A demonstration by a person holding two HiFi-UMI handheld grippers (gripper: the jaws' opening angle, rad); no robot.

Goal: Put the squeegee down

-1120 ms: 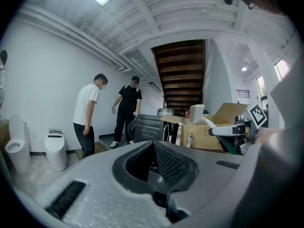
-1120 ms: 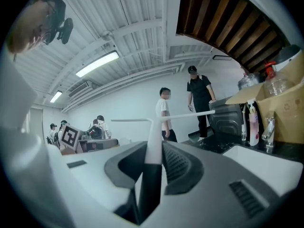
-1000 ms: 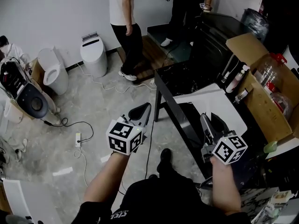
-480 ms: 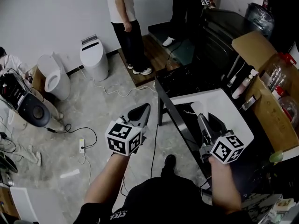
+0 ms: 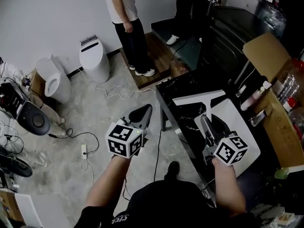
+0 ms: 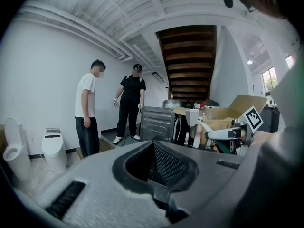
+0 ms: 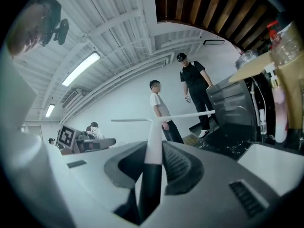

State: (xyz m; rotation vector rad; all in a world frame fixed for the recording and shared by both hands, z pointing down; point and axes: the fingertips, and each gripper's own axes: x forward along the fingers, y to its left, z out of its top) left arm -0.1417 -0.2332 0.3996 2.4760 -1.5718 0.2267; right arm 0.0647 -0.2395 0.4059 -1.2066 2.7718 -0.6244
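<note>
squeegee: white T-shaped squeegee with a black handle [image 5: 202,103]. It's not down yet, the handle is clamped in the right tongs [image 5: 207,127] and the blade sticks out crosswise ahead of the tips.
right tongs: clenched on that handle, gripping low on the black part. The right gripper view shows the white stem running straight up out of the jaws.
left tongs: the left tongs [image 5: 145,113] look pinched together with nothing in them. They hang off to the side over the floor, well apart from the squeegee.
step: I'd call it the carry-in, right before the set-down. The blade looks to be in the air over the table, not resting on anything.
next move: lower it until blade and handle lie flat, then let the jaws go. Probably best to keep it level so the long blade doesn't tip off an edge.
landing spot: a flat white rectangular sheet [image 5: 240,127] sits right under and beside the right tongs, on a glossy black table [image 5: 183,87]. There's plenty of bare room there.
past the right tongs: brown cardboard box [image 5: 278,122] with bottles, on the outer side.
room: grey marbled floor [image 5: 85,113] below the left tongs with loose cables. Beyond the tips are two white toilets [image 5: 95,56] by the wall and two people standing near a wooden step [image 5: 154,56].
</note>
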